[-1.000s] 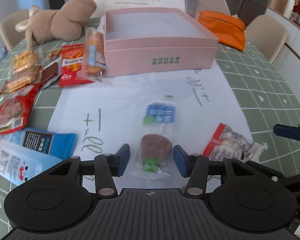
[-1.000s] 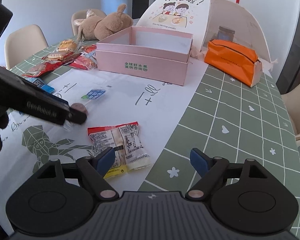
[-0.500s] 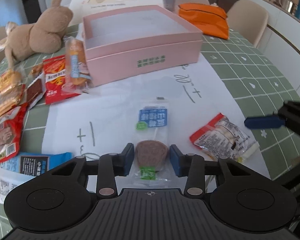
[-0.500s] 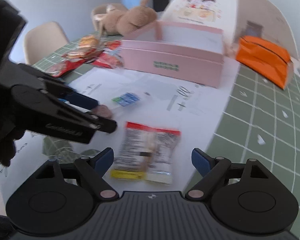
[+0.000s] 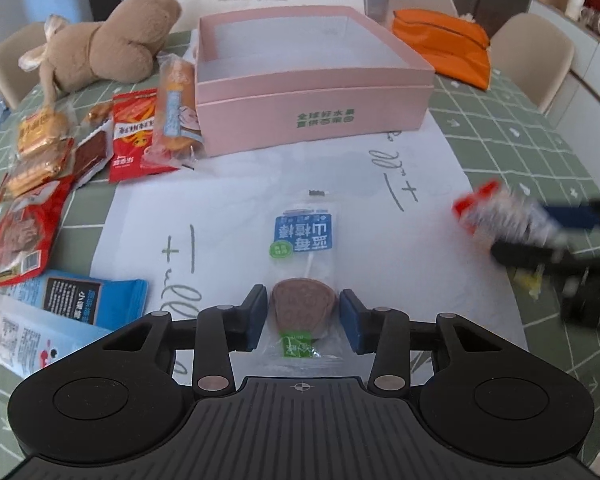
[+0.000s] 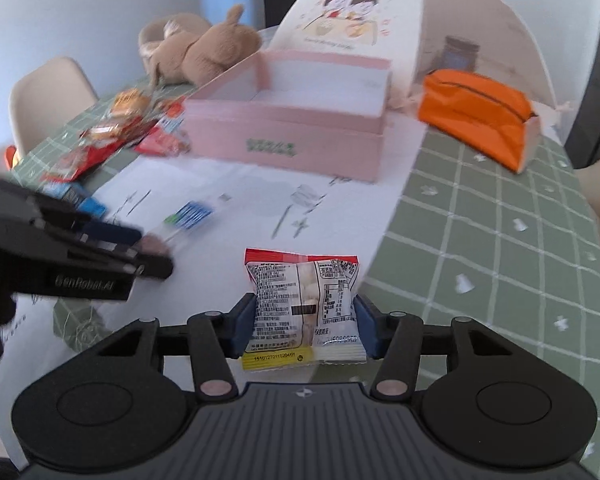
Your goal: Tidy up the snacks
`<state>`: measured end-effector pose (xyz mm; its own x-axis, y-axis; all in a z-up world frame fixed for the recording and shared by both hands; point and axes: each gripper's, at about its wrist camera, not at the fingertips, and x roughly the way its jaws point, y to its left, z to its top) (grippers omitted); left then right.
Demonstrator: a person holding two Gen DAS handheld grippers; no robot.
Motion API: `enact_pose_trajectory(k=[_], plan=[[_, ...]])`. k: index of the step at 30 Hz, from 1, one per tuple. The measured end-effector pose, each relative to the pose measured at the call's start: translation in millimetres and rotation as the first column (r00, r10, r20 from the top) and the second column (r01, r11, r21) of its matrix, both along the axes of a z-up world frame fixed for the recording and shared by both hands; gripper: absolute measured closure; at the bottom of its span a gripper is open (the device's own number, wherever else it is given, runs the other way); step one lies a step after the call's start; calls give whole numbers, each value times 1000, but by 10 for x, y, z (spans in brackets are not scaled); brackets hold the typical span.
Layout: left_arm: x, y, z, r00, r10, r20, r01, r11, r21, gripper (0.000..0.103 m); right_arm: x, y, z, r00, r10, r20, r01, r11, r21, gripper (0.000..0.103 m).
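A brown round lollipop snack (image 5: pixel 303 308) in a clear wrapper with a blue label lies on the white paper sheet (image 5: pixel 228 208). My left gripper (image 5: pixel 303 316) is shut on it, pads against the wrapper's sides. The right gripper (image 6: pixel 305 326) is closing on a red-and-white snack packet (image 6: pixel 302 296), its pads touching both sides. In the left wrist view that packet (image 5: pixel 484 216) and the right gripper (image 5: pixel 560 232) show blurred at the right. The left gripper (image 6: pixel 140 252) appears at the left of the right wrist view. The open pink box (image 5: pixel 316 116) stands behind, nothing visible inside.
Several snack packets lie left of the box: a red one (image 5: pixel 134 136), a sausage (image 5: pixel 176 112), and blue ones (image 5: pixel 88 300) nearer me. A plush rabbit (image 5: pixel 112 48) sits at the back left, an orange pouch (image 5: pixel 444 44) at the back right. Chairs ring the green checked table (image 6: pixel 480 240).
The left jaws have narrowed onto the lollipop. The right gripper has moved left over the red-and-white packet, and its wide jaws have come in against the packet's sides.
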<state>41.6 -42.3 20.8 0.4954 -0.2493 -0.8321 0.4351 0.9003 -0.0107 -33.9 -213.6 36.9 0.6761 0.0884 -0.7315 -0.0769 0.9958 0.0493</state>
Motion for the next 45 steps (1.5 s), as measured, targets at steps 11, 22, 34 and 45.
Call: enact_pose_trajectory(k=[11,22,34,45], plan=[[88,365,164,987,136,87,-115,970,-212,62,389,-88,366,997,-1,82,6,998,-59,51],[1585,417,930,983,120,141,-58,924,-379,59,1529,242,693,977,-5,212,31,993,-118,26],[1968,624,116,986,166,-6,-162,949,-271,64,1255,410,234,997,31,67,-28,999,-46,26],[922,1225,112,961,262,-86,-275,900,-338,67,1175,831,299,980,179,91,-176,984,-34,26]])
